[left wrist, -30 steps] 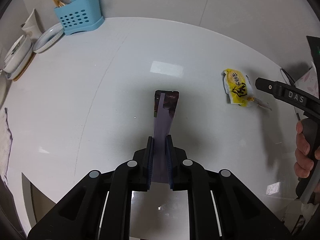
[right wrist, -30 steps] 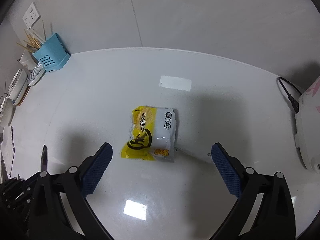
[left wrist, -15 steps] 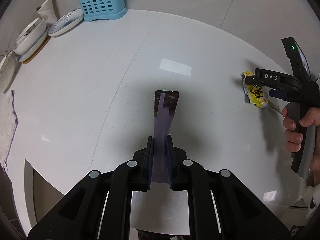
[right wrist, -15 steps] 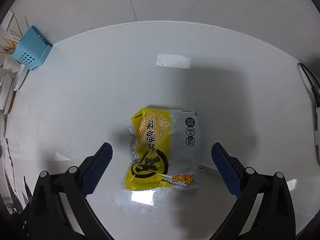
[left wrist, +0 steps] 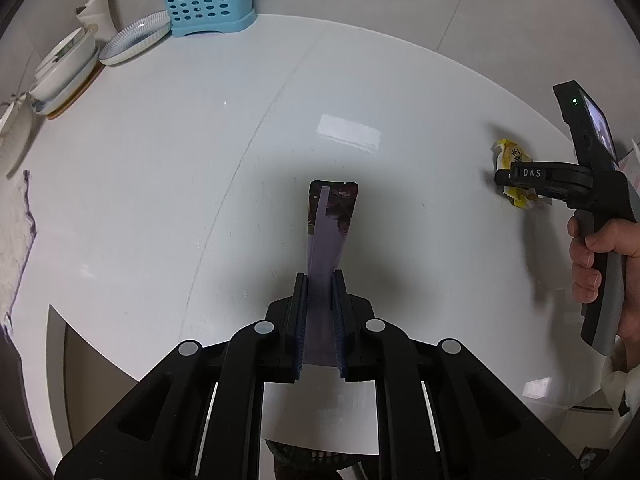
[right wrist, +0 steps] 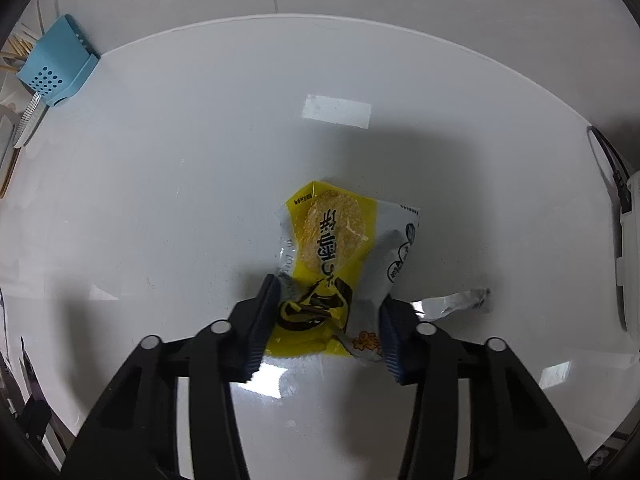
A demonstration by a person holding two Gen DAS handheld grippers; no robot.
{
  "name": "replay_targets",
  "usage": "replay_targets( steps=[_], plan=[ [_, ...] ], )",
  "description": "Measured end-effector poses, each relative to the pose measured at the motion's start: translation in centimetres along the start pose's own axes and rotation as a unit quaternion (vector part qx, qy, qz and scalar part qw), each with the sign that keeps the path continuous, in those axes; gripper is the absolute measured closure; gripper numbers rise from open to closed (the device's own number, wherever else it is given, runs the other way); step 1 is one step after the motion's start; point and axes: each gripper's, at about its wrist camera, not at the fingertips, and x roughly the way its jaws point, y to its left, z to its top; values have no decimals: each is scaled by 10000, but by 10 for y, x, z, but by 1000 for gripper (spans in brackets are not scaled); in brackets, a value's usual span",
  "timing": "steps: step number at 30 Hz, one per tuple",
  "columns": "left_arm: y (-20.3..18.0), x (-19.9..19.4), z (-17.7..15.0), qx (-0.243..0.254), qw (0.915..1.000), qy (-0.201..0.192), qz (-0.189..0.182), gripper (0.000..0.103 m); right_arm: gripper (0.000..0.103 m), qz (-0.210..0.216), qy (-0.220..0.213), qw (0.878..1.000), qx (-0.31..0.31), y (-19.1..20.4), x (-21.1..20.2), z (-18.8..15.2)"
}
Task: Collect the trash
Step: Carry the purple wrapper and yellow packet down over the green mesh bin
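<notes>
White tabletop (right wrist: 160, 208) fills both views, with a tiled wall behind. At its far edge stand a blue caddy (left wrist: 206, 0), then bowls (left wrist: 64, 68) and a plate (left wrist: 134, 38). "DAS" is printed on the right gripper (right wrist: 326, 312), whose pads pinch the lower half of a yellow wrapper (right wrist: 336, 248) lying on the table, its characters unreadable. The left gripper (left wrist: 320, 316) is clamped on a purple wrapper (left wrist: 330, 224) that sticks forward above the table.

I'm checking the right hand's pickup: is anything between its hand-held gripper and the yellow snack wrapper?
Nothing visible. The yellow snack wrapper already sits between the blue pads of the right hand-held gripper, which press on both its sides and crumple it. The torn silver strip lies outside, to the right.
</notes>
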Motion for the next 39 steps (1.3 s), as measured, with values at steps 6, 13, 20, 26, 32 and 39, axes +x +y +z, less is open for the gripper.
replay_targets(
  steps=[6, 13, 20, 26, 32, 39],
  plan=[
    [-3, -3, 1, 149, 9999, -16, -55, 92, 68, 99, -175, 9997, 152, -9, -15, -15],
    [-10, -6, 1, 360, 9991, -55, -210, 92, 67, 54, -462, 9982, 377, -19, -45, -31],
    [-20, -11, -3, 619, 9972, -103, -394, 92, 67, -87, -601, 9975, 355, -26, -75, -67],
    [-23, -16, -14, 886, 9944, -128, -555, 92, 67, -159, -786, 9955, 514, -24, -95, -100],
    [-28, -27, -32, 1166, 9903, -242, -715, 92, 67, -230, -993, 9927, 641, -25, -118, -140],
    [-25, -45, -62, 1450, 9843, -446, -899, 92, 68, -219, -1205, 9889, 841, -17, -137, -187]
  ],
)
